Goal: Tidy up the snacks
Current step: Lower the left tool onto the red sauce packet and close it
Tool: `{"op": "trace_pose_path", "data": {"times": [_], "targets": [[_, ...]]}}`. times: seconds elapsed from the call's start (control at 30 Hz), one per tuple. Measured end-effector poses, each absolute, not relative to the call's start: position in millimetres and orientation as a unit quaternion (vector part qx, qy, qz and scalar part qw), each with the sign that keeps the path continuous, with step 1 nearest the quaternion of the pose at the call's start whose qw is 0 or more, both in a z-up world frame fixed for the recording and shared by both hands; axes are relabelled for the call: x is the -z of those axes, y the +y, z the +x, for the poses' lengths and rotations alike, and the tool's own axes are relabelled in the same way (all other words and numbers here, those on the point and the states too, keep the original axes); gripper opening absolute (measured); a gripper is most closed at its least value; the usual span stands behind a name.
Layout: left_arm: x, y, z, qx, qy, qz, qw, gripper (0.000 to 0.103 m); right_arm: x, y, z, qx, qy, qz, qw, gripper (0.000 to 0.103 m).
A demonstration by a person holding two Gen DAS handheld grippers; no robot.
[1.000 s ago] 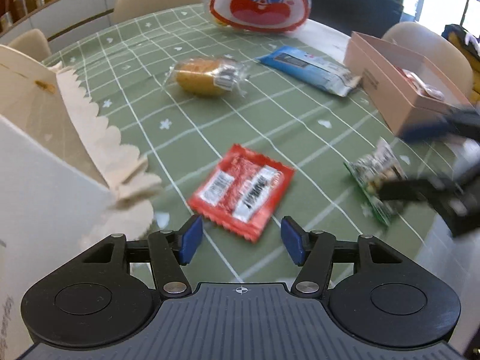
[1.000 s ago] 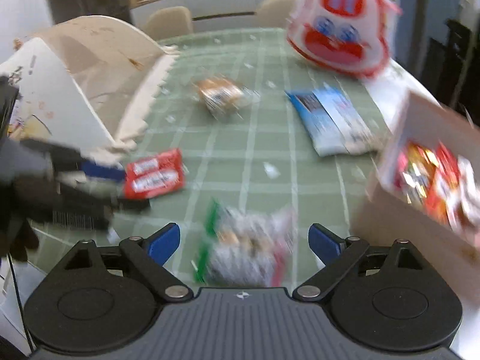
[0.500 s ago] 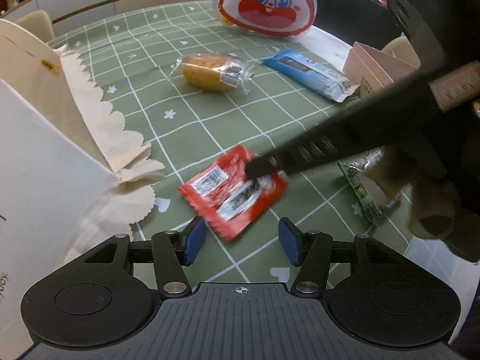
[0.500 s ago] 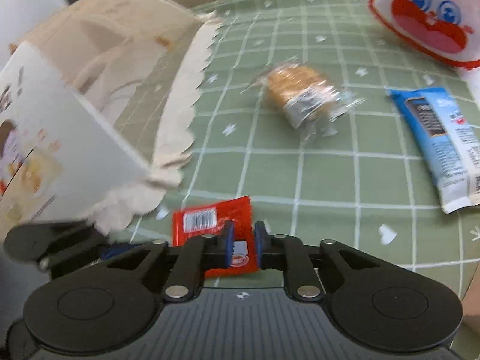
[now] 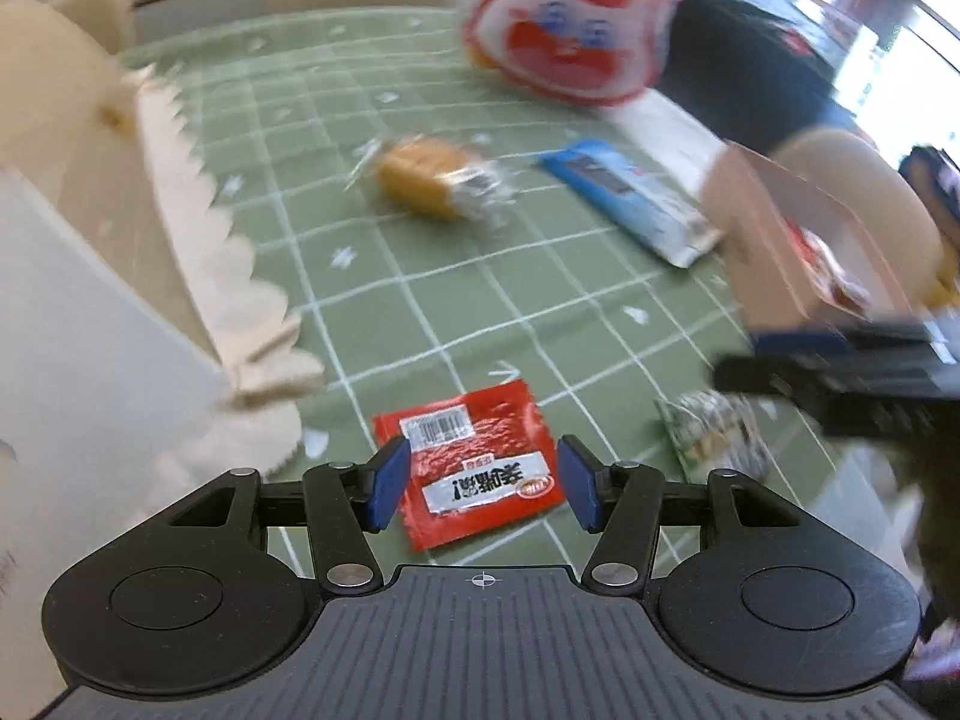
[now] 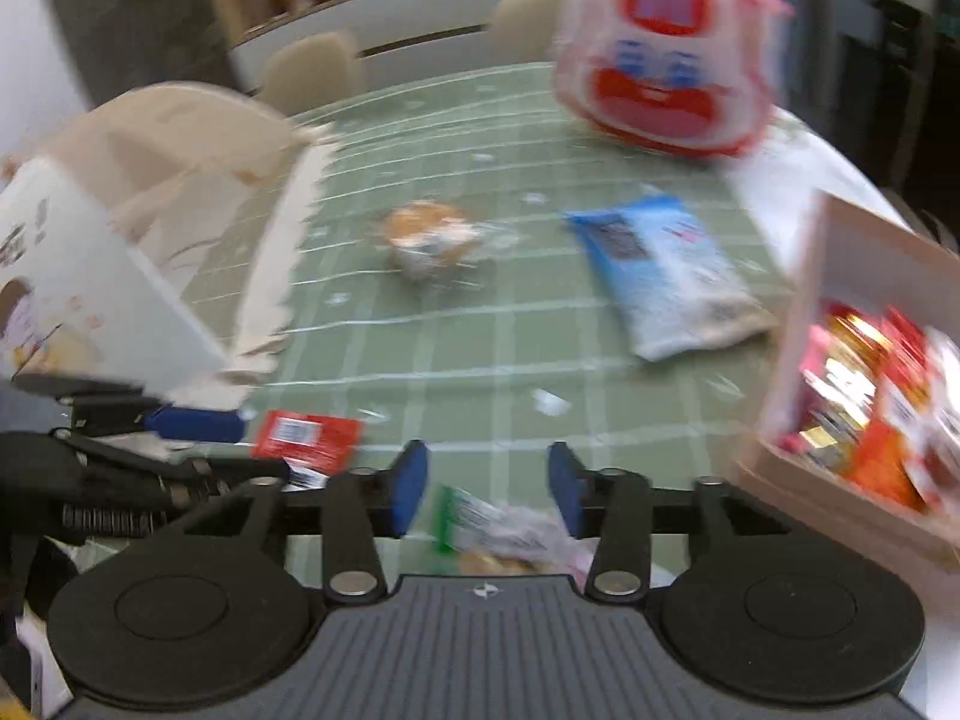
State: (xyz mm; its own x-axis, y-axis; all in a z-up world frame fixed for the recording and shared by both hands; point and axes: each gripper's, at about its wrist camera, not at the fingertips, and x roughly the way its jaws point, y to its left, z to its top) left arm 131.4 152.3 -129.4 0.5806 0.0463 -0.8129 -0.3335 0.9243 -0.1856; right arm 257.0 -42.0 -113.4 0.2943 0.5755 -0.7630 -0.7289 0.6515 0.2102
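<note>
A red snack packet (image 5: 474, 462) lies flat on the green checked cloth between the blue pads of my open left gripper (image 5: 483, 480); the pads do not press it. In the right wrist view this red packet (image 6: 306, 432) sits by the left gripper (image 6: 240, 444). A green-edged clear packet (image 6: 504, 531) lies under my right gripper (image 6: 487, 489), whose jaws are opening without touching it. The left wrist view shows that packet (image 5: 714, 438) below the blurred right gripper (image 5: 744, 354). A pink box (image 6: 798, 468) at the right holds several red snacks.
A wrapped bun (image 5: 432, 180) and a blue packet (image 5: 630, 198) lie mid-table. A red-and-white bunny bag (image 5: 564, 30) stands at the back. A white paper bag (image 5: 90, 300) with a scalloped edge fills the left. Chairs ring the table.
The right gripper reached across, shut, to the red packet, then drew back right over the green-edged packet with its jaws apart. The red packet has turned and now lies between the left pads.
</note>
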Motion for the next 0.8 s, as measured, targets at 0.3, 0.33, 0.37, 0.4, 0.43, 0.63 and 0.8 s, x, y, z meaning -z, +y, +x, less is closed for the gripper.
{"op": "trace_pose_path", "data": {"times": [0.3,0.33,0.37,0.4,0.43,0.63,0.8], "targets": [[149,112,147,-0.090,0.471,-0.077,0.874,0.089,148,-79,234,-0.353,0.435,-0.113,0.821,0.063],[149,113,145,-0.094,0.468,-0.081,0.875,0.089,150,-80,233,-0.349,0.434,-0.109,0.824,0.066],[149,116,143,-0.101,0.462,-0.091,0.876,0.088,150,-82,232,-0.347,0.433,-0.107,0.825,0.069],[148,118,141,-0.111,0.455,-0.099,0.878,0.085,151,-83,232,-0.344,0.432,-0.105,0.827,0.070],[146,121,137,-0.127,0.445,-0.104,0.880,0.084,150,-85,230,-0.342,0.431,-0.104,0.828,0.071],[148,139,135,-0.151,0.451,-0.143,0.868,0.083,154,-83,226,-0.350,0.435,-0.099,0.824,0.079],[148,136,151,-0.152,0.458,-0.135,0.865,0.083,157,-77,222,-0.355,0.435,-0.109,0.820,0.089]]}}
